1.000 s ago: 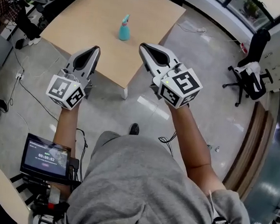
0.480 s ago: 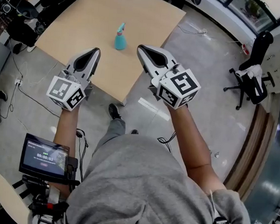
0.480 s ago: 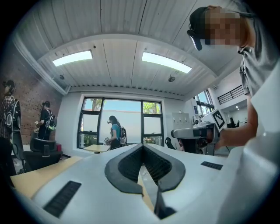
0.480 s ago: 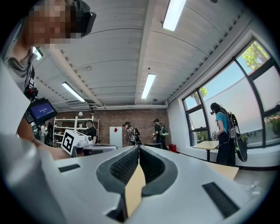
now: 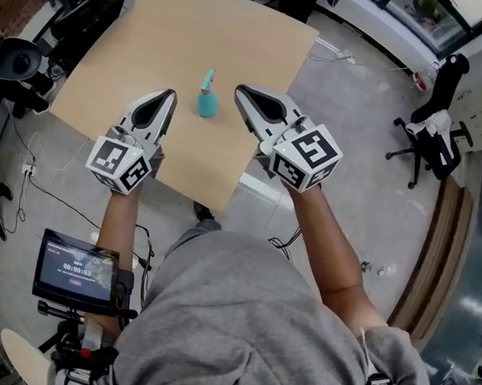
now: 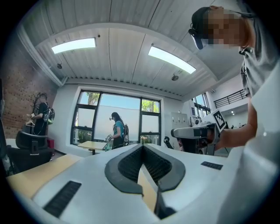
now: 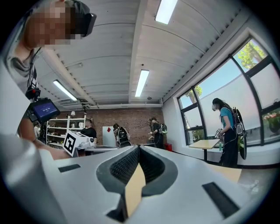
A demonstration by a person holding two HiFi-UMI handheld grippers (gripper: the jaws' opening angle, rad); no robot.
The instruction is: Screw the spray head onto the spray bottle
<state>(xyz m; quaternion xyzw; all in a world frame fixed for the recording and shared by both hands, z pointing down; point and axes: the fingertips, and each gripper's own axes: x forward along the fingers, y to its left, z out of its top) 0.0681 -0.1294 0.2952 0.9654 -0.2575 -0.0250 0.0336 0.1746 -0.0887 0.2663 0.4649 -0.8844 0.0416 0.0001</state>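
A teal spray bottle [image 5: 207, 103] stands upright on the beige table [image 5: 154, 31], a lighter spray head [image 5: 207, 78] at its top. Whether the head is screwed on I cannot tell. My left gripper [image 5: 169, 95] hovers over the table just left of the bottle, jaws shut and empty. My right gripper [image 5: 239, 88] hovers just right of the bottle, also shut and empty. Both point level toward the far side. The left gripper [image 6: 141, 146] and the right gripper [image 7: 138, 148] each show closed jaws in their own views, and the bottle is hidden there.
The table's near edge [image 5: 183, 193] lies under my forearms. A black office chair [image 5: 436, 120] stands on the floor at right. A small screen [image 5: 77, 270] on a stand is at lower left. Dark equipment [image 5: 19, 62] and cables sit left of the table.
Both grippers have moved forward from over the floor to over the table, ending on either side of the bottle. Their jaws stayed shut.
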